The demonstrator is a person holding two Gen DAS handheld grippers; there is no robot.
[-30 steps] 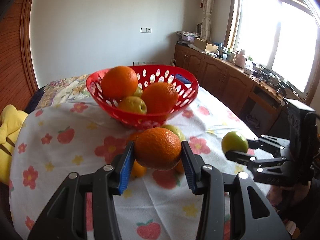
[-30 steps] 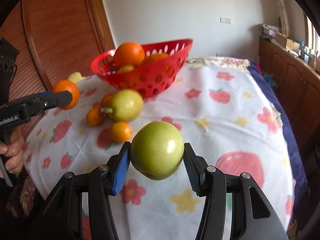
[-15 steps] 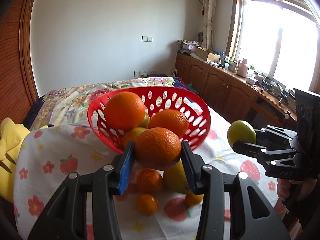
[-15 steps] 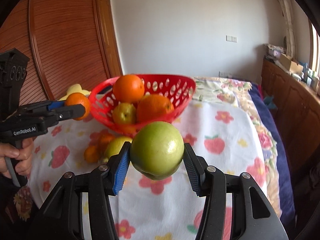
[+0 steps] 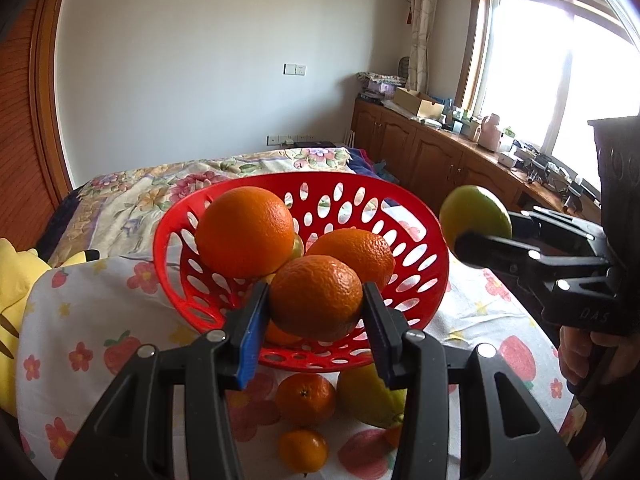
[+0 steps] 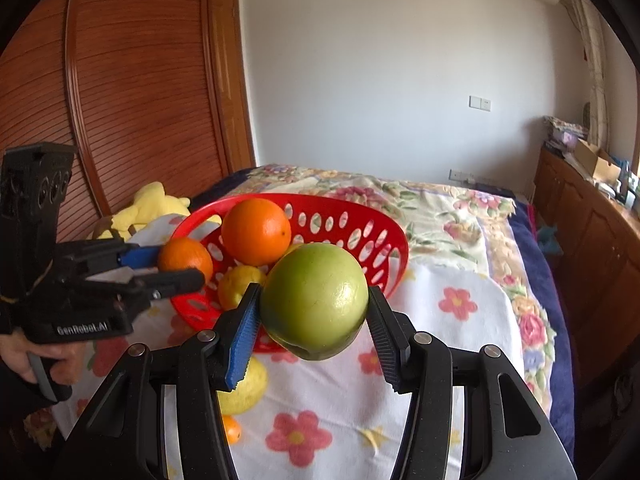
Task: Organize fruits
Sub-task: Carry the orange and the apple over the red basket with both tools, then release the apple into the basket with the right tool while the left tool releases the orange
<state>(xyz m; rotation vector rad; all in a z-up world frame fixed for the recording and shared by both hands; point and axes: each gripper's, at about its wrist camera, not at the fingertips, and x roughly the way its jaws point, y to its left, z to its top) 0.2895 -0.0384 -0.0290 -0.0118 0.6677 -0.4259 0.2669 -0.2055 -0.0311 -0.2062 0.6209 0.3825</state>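
My left gripper (image 5: 316,316) is shut on an orange (image 5: 316,298), held at the near rim of the red perforated basket (image 5: 420,276). The basket holds two large oranges (image 5: 244,232) and a yellow-green fruit underneath. My right gripper (image 6: 314,320) is shut on a green apple (image 6: 314,300), just in front of the basket (image 6: 384,240) on its right side. In the left wrist view the apple (image 5: 474,212) hangs beside the basket's right rim. The left gripper (image 6: 176,270) with its orange (image 6: 186,258) shows at the basket's left rim in the right wrist view.
On the floral cloth (image 5: 100,320) in front of the basket lie small tangerines (image 5: 306,398), (image 5: 302,450) and a yellow-green pear (image 5: 372,400). A yellow plush toy (image 5: 16,280) sits at the left edge. Wooden cabinets (image 5: 420,152) run along the right wall. A hand (image 6: 40,360) grips the left tool.
Both grippers have moved toward the basket with their fruit, the right one also rising. The loose fruit on the cloth has slid down below the fingers in both views.
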